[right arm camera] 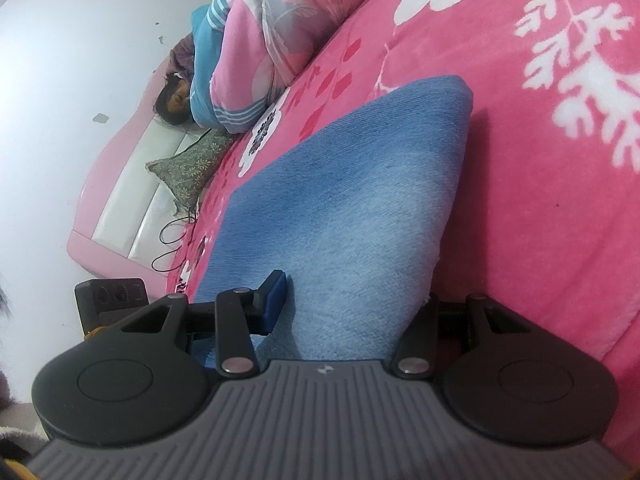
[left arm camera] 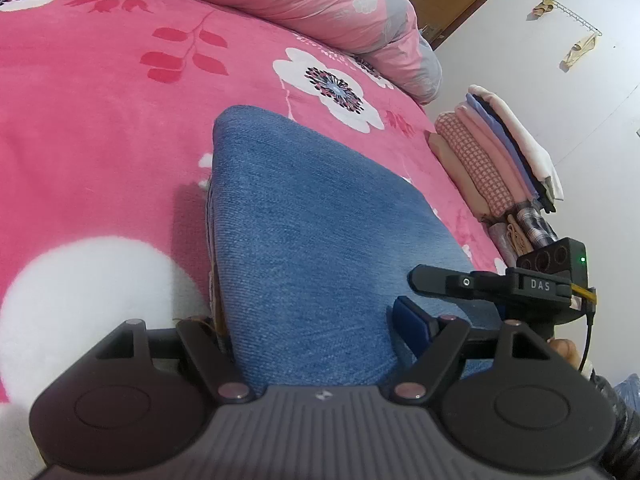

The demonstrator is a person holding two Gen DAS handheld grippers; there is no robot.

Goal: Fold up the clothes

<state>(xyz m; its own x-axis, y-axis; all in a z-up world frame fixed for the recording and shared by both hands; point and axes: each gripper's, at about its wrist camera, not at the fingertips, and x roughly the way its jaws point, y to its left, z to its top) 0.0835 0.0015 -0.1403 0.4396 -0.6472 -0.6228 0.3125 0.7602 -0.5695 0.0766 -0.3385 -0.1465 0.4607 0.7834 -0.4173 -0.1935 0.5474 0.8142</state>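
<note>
Blue denim dominates both views: folded jeans [left arm camera: 312, 232] lie on a bed under a pink floral blanket [left arm camera: 100, 120].

Left wrist view: the left tool [left arm camera: 308, 328] straddles the near end of the jeans. Its blue-padded finger [left arm camera: 412, 324] rests on the denim at 4 o'clock; the other finger sits at the fabric's edge at 8 o'clock. Jaws spread wide, with the denim between them; whether the pads press on it I cannot tell. The right tool [left arm camera: 460, 282] reaches in from 3 o'clock, over the denim's edge. A stack of folded clothes [left arm camera: 504, 152] sits at 2 o'clock off the bed; a rolled quilt [left arm camera: 340, 8] at 12 o'clock.

Right wrist view: the right tool [right arm camera: 352, 308] straddles the jeans [right arm camera: 360, 200], one padded finger [right arm camera: 274, 300] on the denim at 8 o'clock, the other at the cloth's edge at 4 o'clock. Jaws part-way apart; actual grip uncertain. Blanket [right arm camera: 540, 200] to 3 o'clock, quilt [right arm camera: 280, 32] at 12, headboard [right arm camera: 132, 184] at 9.
</note>
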